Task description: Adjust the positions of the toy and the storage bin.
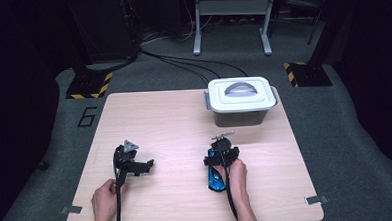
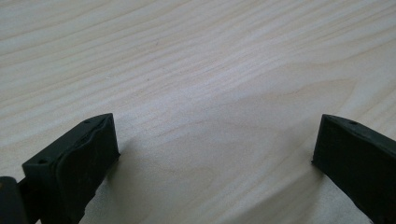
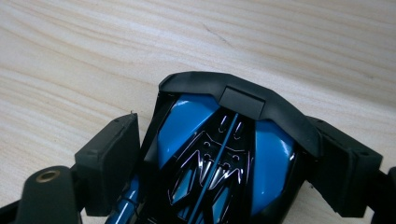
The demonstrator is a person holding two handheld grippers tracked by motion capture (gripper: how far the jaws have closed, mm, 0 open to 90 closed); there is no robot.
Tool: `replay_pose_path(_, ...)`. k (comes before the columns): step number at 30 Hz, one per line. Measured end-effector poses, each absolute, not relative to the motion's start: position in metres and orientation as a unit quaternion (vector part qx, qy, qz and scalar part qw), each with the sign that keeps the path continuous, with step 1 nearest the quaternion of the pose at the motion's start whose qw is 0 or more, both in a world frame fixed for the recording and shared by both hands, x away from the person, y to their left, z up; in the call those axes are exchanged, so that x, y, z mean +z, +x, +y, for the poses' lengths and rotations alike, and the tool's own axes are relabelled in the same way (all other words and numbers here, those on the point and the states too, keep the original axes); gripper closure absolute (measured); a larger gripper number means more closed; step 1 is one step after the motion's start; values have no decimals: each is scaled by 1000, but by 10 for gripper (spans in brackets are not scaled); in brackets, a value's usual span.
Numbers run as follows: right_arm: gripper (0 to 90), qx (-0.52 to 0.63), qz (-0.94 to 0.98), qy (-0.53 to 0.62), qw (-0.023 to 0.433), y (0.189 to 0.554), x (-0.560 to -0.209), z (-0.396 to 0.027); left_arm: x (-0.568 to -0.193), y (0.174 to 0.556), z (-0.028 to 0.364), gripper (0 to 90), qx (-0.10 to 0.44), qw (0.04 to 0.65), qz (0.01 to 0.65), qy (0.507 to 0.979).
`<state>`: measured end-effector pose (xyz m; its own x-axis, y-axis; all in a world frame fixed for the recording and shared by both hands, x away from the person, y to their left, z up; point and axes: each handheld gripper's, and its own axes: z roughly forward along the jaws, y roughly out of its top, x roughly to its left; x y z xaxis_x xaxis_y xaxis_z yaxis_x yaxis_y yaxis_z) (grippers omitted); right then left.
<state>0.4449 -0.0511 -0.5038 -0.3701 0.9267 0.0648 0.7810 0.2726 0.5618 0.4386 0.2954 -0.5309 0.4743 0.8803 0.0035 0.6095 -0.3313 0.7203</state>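
Observation:
A blue and black toy car (image 1: 217,179) lies on the wooden table (image 1: 159,117), front right of the middle, partly under the person's right hand. My right gripper (image 1: 217,163) points down over it. In the right gripper view the car (image 3: 275,154) sits between the two jaws of my right gripper (image 3: 224,135), with a thin gap at the left pad (image 3: 116,158). My left gripper (image 1: 136,168) rests front left, open over bare wood, and the left gripper view shows nothing between the jaws of this gripper (image 2: 215,135).
A clear plastic box with a white lid and grey handle (image 1: 241,94) stands at the table's far right. Beyond the table are grey floor, cables and stand legs. Bare wood lies between the two grippers.

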Motion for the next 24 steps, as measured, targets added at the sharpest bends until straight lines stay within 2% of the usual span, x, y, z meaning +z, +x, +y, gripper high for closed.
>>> replay_pose_path(24, 177, 277, 871, 398, 75, 448, -502, -54, -531, 439, 295, 0, 202, 335, 471, 791)
